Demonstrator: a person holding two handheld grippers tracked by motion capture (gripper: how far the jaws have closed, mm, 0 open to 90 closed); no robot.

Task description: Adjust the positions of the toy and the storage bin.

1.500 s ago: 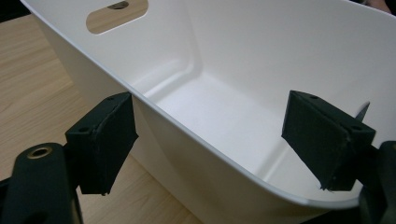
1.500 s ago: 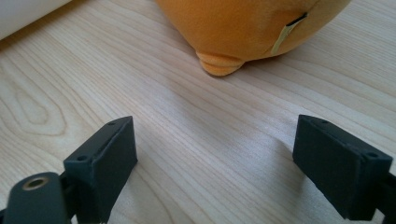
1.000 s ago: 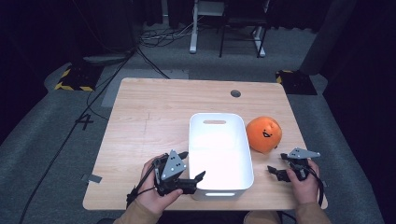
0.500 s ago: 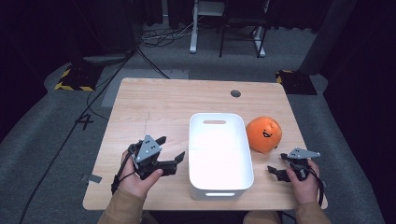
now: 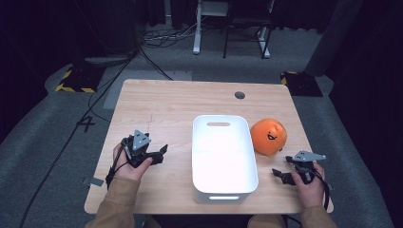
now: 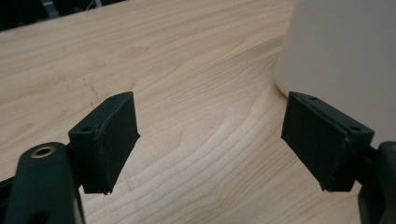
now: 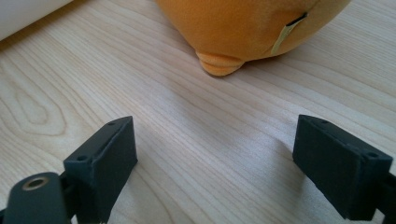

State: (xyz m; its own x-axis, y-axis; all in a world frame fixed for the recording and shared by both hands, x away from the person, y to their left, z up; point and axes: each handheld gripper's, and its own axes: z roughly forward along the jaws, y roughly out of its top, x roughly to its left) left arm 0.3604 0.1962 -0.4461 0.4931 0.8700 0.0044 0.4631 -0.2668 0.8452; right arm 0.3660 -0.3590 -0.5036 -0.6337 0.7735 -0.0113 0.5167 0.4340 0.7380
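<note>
A white rectangular bin [image 5: 223, 156] stands in the middle of the wooden table [image 5: 166, 109], its side wall [image 6: 345, 56] close to my left gripper's right jaw. An orange round plush toy with a drawn face [image 5: 268, 136] rests just right of the bin; its underside [image 7: 247, 28] fills the top of the right gripper view. My left gripper [image 5: 159, 154] is held left of the bin, open, with bare wood between its jaws [image 6: 210, 144]. My right gripper [image 5: 280, 175] sits low in front of the toy, open and empty [image 7: 210, 163], not touching it.
A round grommet hole [image 5: 240, 95] marks the table's far edge. Beyond the table, cables and a desk frame [image 5: 228, 28] stand on the grey floor. Yellow-black floor markers [image 5: 73, 80] lie at the back left. Bare wood spreads behind the bin and at the left.
My left gripper has moved left and slightly away from the bin's front corner, out over bare wood. The right gripper, toy and bin have stayed in place.
</note>
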